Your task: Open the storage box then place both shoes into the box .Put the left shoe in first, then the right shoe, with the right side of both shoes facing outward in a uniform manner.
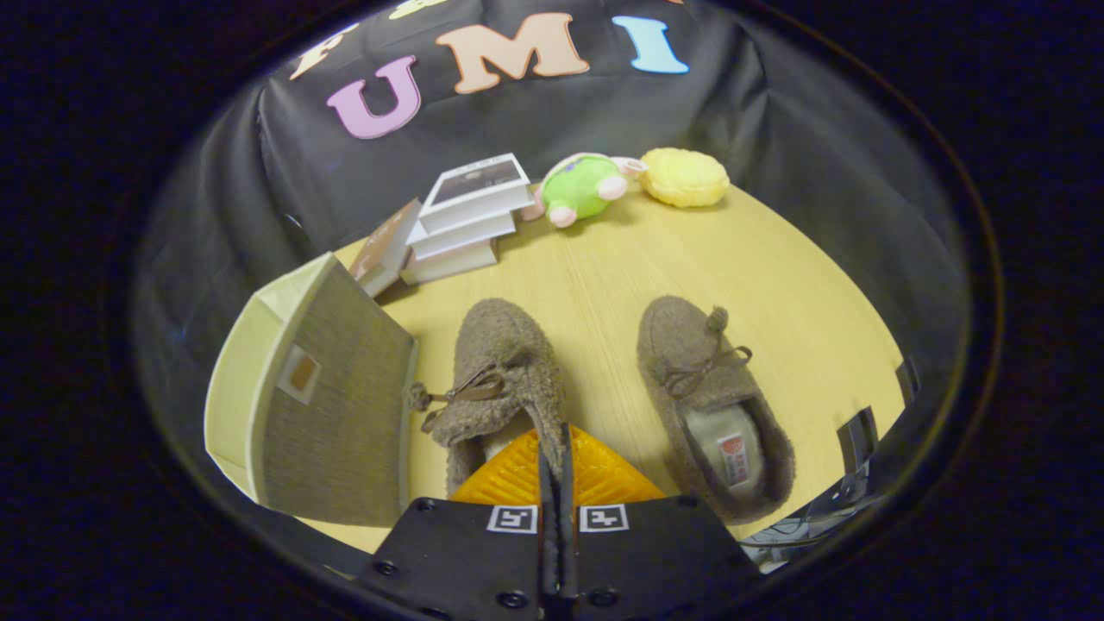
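With its fingers pinched together on the heel rim of the left shoe [496, 379], the hand-held gripper [556, 448] has the first shoe in hand; the right shoe [711, 397] waits alongside on the table [811, 310], storage box [319, 388] just left, so next comes a lift towards that box.

Nothing legible, really. Red-printed tag [731, 450] inside the right-hand slipper [690, 354]: too small to read. 2 square coded markers [512, 518] on the gripper [556, 448], fingers pinched on the rim of the slipper by the box [500, 362].
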The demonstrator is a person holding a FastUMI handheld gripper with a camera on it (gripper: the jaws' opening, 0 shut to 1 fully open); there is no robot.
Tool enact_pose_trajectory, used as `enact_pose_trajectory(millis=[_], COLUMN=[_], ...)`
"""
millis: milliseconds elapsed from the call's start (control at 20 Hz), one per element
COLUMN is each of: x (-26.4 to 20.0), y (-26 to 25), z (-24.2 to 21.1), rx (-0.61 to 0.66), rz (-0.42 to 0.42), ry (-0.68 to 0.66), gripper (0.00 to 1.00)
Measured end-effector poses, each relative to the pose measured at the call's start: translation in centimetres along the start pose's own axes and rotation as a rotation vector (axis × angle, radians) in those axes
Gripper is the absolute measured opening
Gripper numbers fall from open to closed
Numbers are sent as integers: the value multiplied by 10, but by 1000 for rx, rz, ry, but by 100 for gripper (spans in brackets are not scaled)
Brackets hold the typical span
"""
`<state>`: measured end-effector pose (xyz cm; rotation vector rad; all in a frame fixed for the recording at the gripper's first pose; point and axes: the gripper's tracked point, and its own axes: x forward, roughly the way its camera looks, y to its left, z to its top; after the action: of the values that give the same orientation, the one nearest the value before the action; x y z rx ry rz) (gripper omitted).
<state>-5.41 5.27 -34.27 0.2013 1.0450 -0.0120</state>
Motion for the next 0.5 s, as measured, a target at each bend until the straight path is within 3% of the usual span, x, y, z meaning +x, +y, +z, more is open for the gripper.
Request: enact_pose_trajectory(millis=[350,500], x=[-52,-70], y=[59,96], z=[61,81], rx=[43,60], rz=[46,105], ry=[-116,-141], gripper=[4,4])
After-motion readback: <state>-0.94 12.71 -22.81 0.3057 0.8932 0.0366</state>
